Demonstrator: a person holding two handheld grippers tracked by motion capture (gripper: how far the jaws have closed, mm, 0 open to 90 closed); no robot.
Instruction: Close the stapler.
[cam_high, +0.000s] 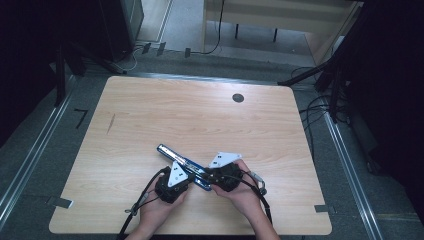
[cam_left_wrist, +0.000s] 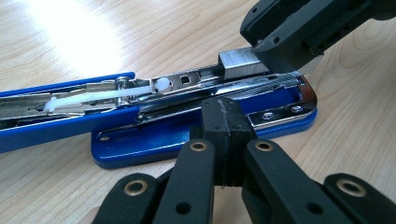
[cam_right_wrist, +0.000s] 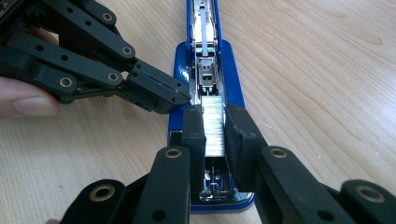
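On the near middle of the tabletop (cam_high: 150, 110), the left gripper (cam_left_wrist: 223, 135) has its jaws pressed together, their tips resting against the side of the blue stapler (cam_left_wrist: 196, 135). The stapler lies opened out flat between the two hands, its top arm swung back and the metal channel bared. To the right, the right gripper (cam_right_wrist: 215, 128) pinches a strip of staples (cam_right_wrist: 214, 123) between its jaws, right above that channel.

Matte black two-jaw left gripper (cam_left_wrist: 223, 140) and right gripper (cam_right_wrist: 215, 128): brass-ringed pivot holes, grey triangular top plates, black cables trailing toward 6 o'clock.
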